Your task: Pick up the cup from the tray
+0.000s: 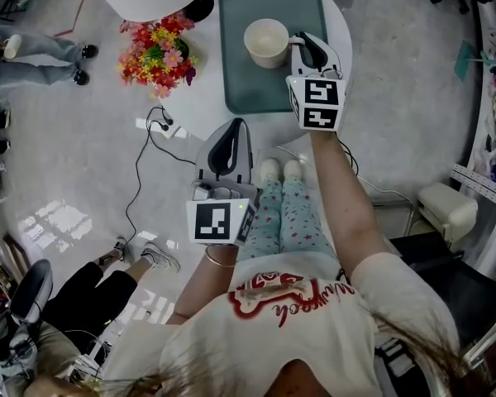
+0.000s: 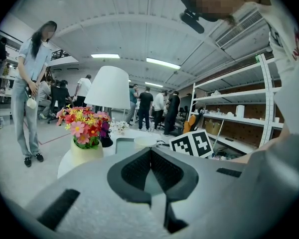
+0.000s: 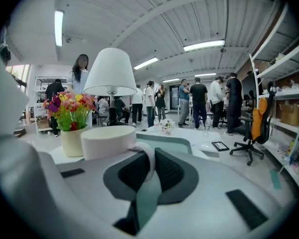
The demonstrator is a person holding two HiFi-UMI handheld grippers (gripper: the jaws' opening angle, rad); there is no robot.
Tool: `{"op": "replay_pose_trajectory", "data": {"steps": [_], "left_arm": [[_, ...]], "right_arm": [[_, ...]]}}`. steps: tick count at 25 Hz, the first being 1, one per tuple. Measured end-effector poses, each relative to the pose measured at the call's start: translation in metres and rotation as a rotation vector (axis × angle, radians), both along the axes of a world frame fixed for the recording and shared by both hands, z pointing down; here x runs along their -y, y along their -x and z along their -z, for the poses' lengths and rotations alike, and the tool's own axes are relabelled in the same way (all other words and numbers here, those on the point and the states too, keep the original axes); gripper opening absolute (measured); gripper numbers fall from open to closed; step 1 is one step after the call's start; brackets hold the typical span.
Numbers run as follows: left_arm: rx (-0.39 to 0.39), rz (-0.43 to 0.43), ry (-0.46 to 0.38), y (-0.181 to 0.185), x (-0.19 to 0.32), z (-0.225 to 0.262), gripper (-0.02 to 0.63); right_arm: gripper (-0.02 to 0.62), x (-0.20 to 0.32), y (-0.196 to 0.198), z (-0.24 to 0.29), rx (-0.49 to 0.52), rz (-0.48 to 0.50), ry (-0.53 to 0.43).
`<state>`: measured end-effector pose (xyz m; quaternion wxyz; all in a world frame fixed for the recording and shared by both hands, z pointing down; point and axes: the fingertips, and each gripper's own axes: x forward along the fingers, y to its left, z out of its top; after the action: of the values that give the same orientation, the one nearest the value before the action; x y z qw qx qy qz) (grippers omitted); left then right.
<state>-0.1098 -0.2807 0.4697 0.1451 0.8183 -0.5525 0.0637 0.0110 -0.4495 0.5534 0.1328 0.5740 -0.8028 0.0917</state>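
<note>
Cream cup (image 1: 266, 42), caught by its handle
Plain, round and wide-mouthed, it stands at the far end of the teal tray (image 1: 256, 89); the right gripper (image 1: 302, 41) clamps its loop handle, while the left gripper (image 1: 229, 135), nearer the person, is closed on nothing.

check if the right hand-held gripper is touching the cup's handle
Touching. The right gripper view shows the cup's handle pinched between the two pads of the right hand-held gripper, with no gap.
</note>
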Motion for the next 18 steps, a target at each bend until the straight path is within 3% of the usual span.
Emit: {"op": "replay_pose_trajectory", "data": {"steps": [8, 18], "left_arm": [[0.008, -0.011, -0.022, -0.003, 0.006, 0.011, 0.014], [0.007, -0.063, -0.132, -0.02, 0.019, 0.078, 0.014]], "right_arm": [[0.038, -0.021, -0.006, 0.035, 0.044, -0.033, -0.013], [0.037, -0.074, -0.044, 0.152, 0.091, -0.099, -0.075]]}}
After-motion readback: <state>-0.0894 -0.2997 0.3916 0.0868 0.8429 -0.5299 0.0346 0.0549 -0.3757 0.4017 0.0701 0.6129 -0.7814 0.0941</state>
